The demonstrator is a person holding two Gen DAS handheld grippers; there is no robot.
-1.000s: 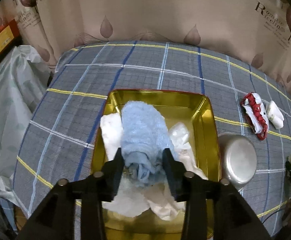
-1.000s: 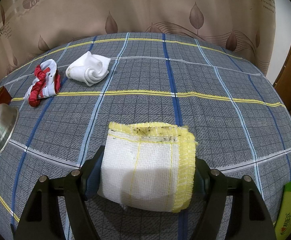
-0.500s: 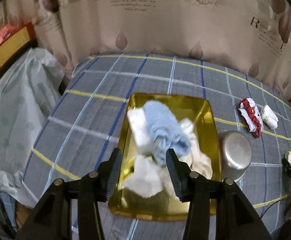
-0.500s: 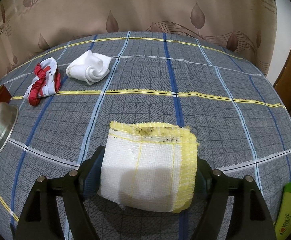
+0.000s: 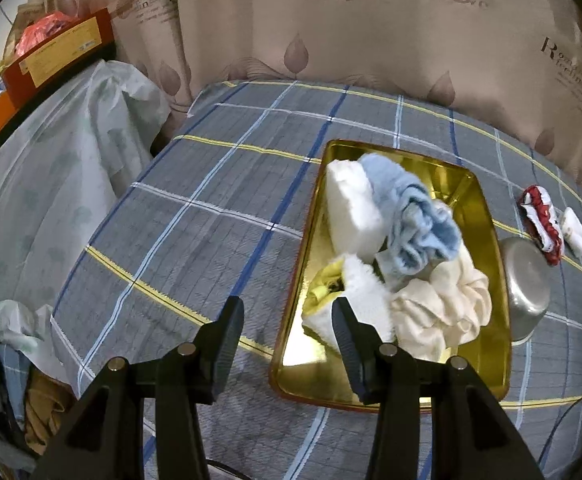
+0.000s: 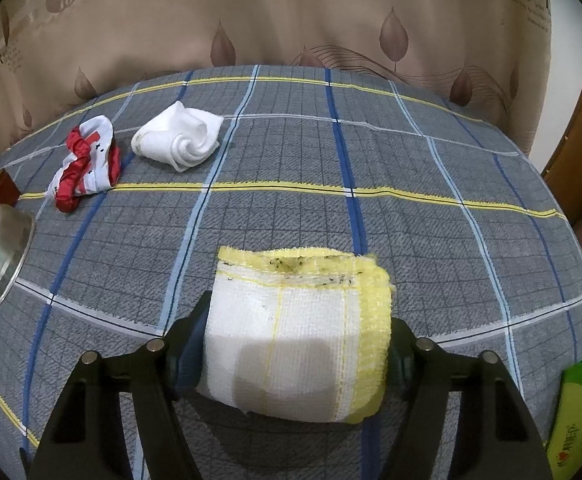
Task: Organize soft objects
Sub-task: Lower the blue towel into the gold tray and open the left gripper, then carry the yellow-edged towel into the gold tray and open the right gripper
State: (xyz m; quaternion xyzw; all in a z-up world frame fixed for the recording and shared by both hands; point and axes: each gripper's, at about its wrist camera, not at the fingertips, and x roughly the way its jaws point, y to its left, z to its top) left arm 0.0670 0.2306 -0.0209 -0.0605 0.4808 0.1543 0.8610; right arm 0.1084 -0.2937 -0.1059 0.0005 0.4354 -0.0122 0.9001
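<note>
Right gripper (image 6: 297, 340) squeezing folded white-and-yellow mesh cloth (image 6: 297, 332), jaws just closing in. Left gripper (image 5: 287, 340) standing wide, empty, beside shiny gold metal tray (image 5: 487, 236). Soft cloth maybe slipping out, unfolding.

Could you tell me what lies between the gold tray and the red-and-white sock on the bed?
In the left wrist view, an overturned steel bowl lies beside the gold tray, roughly between it and the red-and-white sock; otherwise only plaid bedcover.

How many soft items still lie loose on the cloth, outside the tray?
2: the red-and-white sock and the white sock beside it. A third, the yellow-edged cloth, is in the right gripper.
</note>
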